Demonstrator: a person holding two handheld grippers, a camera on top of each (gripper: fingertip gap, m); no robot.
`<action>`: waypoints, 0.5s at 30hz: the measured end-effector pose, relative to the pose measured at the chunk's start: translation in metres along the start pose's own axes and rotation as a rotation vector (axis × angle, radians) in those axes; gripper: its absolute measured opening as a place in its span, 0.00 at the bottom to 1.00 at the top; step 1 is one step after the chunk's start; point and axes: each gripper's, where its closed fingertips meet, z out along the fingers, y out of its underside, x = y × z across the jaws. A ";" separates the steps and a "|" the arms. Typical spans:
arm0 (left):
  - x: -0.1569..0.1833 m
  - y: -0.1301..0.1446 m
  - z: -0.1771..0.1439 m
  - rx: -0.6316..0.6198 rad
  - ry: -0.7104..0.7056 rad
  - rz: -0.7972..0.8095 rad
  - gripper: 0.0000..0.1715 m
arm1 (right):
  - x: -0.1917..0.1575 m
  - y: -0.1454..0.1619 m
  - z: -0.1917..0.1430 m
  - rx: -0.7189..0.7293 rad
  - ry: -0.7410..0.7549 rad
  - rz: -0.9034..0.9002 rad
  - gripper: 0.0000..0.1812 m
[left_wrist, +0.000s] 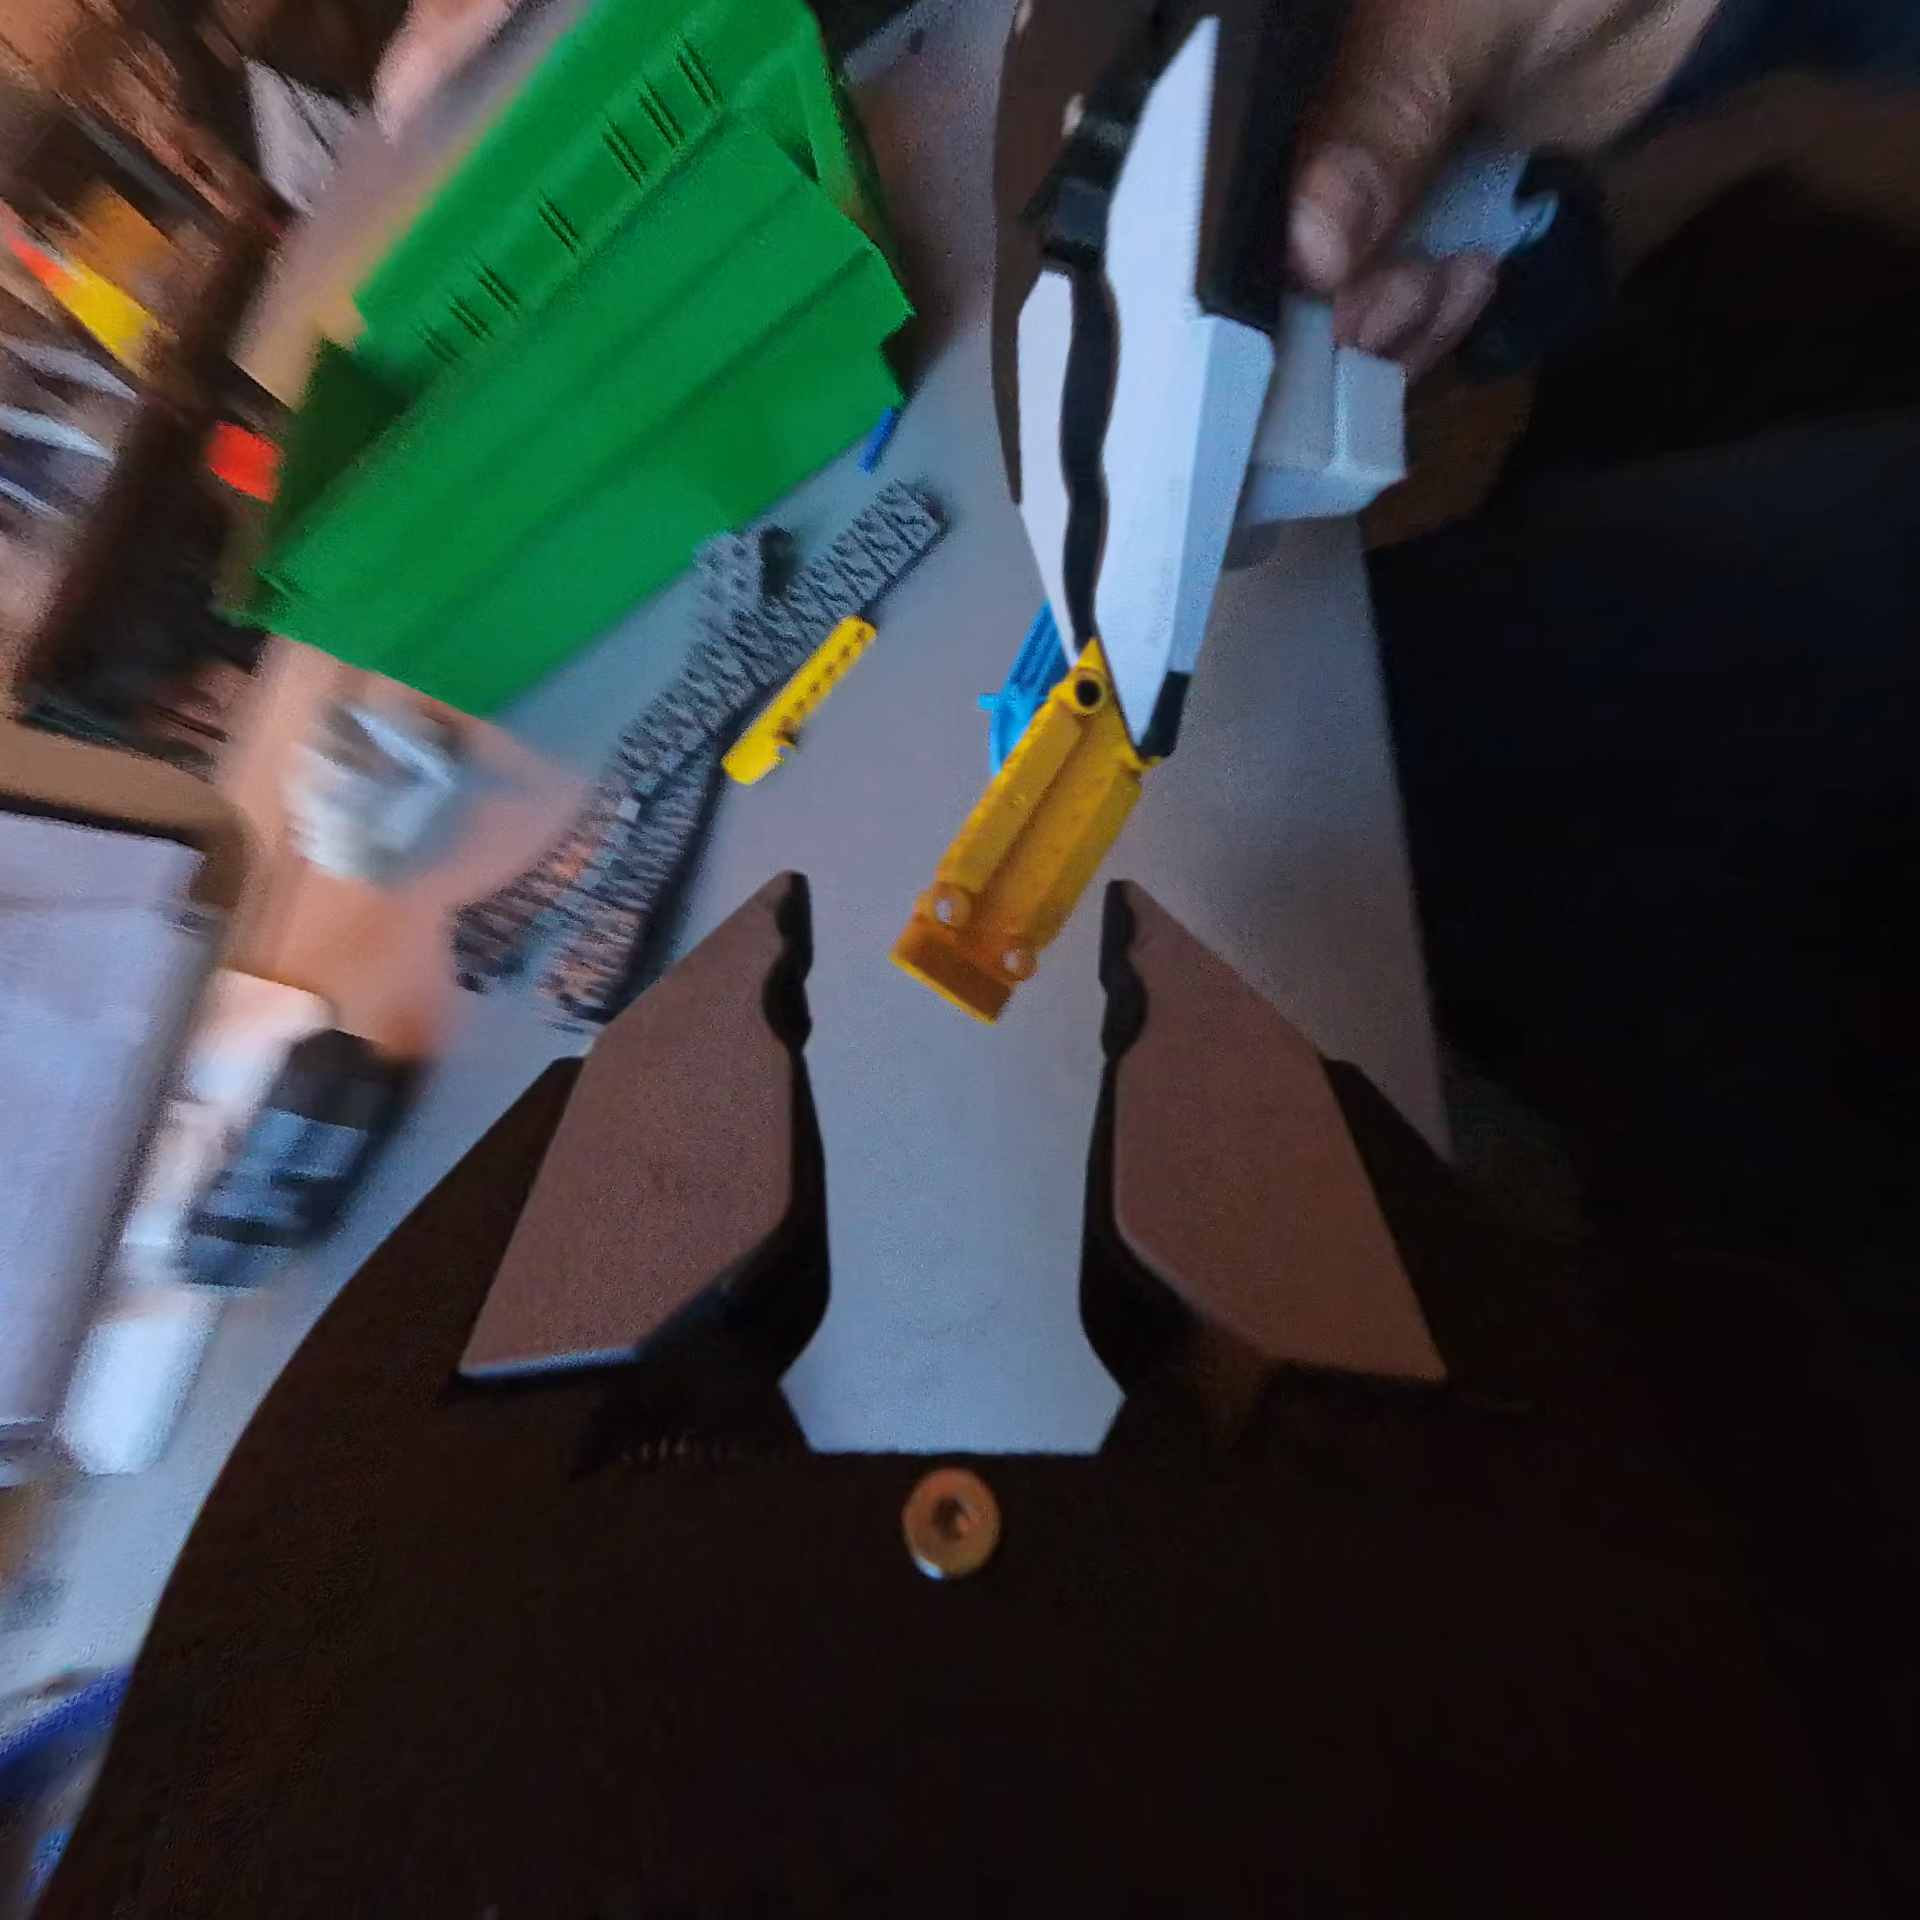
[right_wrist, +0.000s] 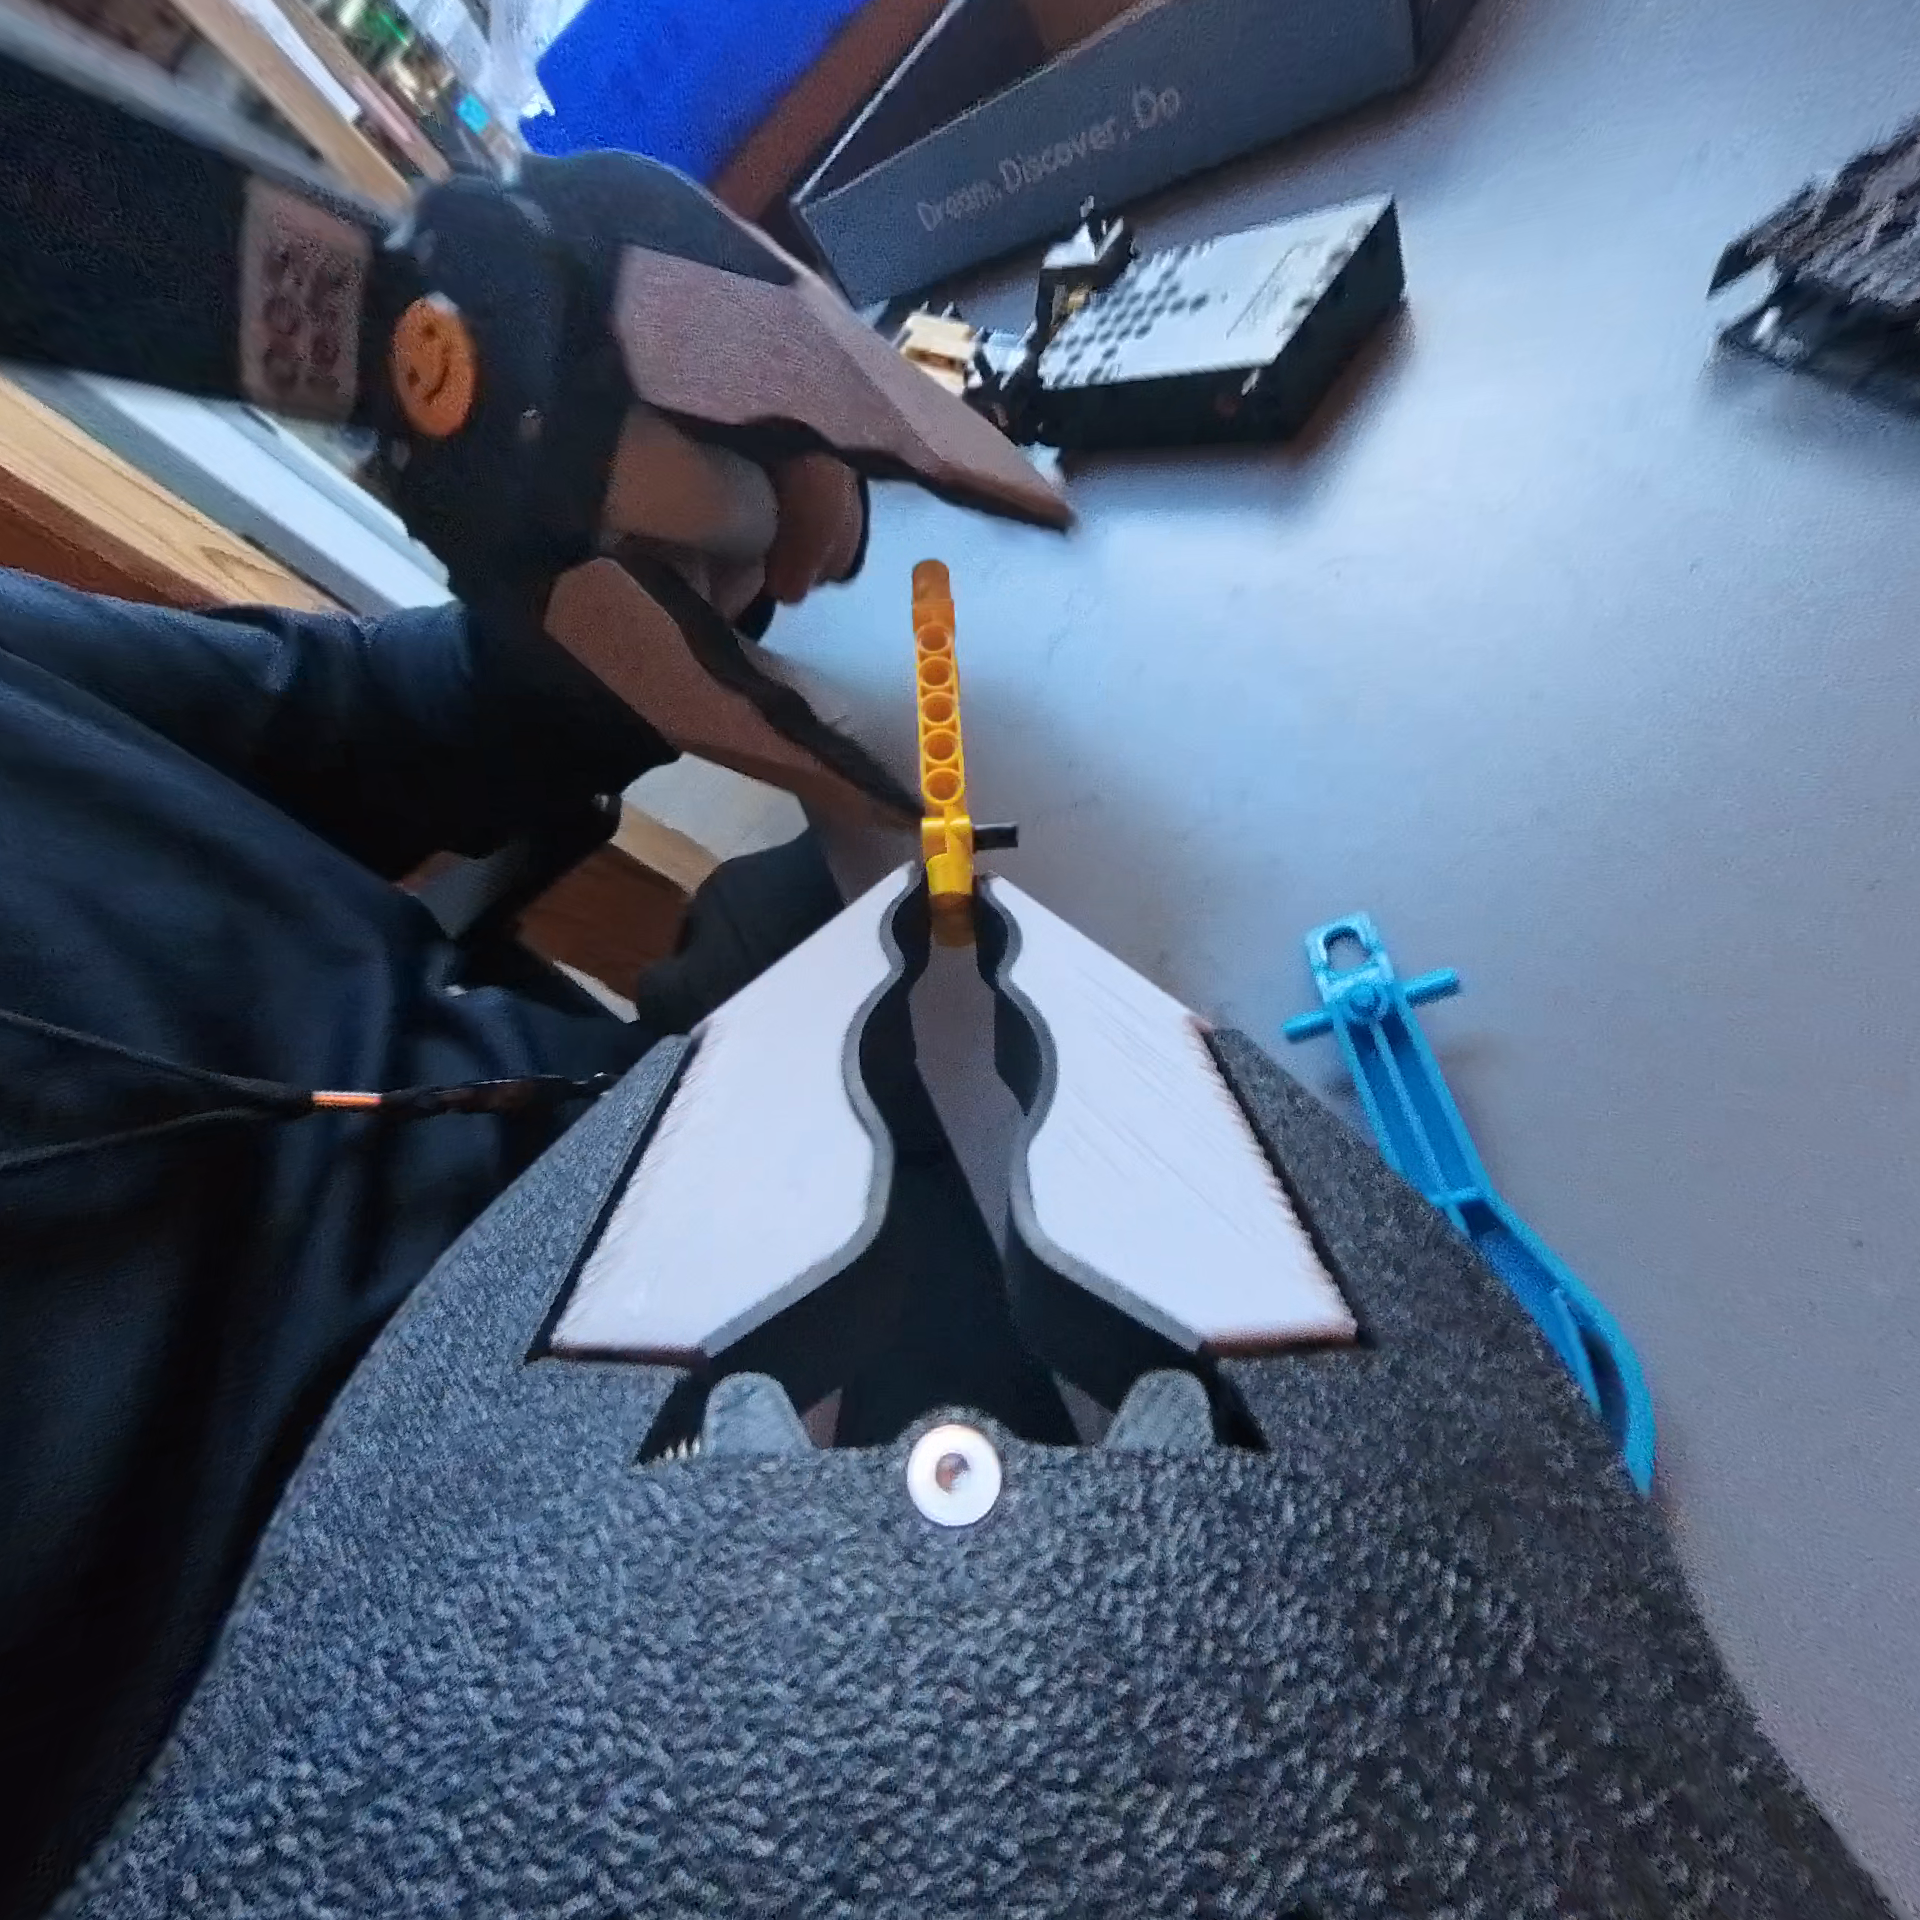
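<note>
At frame centre, the yellow beam is pinched by its end in the right gripper; it could be knocked loose by the spread left gripper closing beside it.

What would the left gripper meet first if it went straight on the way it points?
Probably the yellow beam held by the shut right gripper: its free end hangs just ahead of the open left gripper. Depth is unclear; it might pass beneath, over the grey table.

Right gripper pinches a yellow holed beam at its tips. Left gripper, jaws apart, sits just beside the beam. Blue plastic piece lies on the grey table.
</note>
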 end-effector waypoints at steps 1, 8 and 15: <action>0.000 -0.002 -0.002 0.010 -0.029 0.087 0.30 | 0.000 0.003 0.001 -0.015 -0.020 0.033 0.02; 0.023 -0.008 0.003 0.047 0.024 0.324 0.25 | -0.010 0.005 0.000 -0.034 -0.188 0.223 0.02; 0.038 0.007 0.016 0.023 0.226 0.152 0.15 | -0.002 0.015 0.008 -0.072 -0.142 0.174 0.03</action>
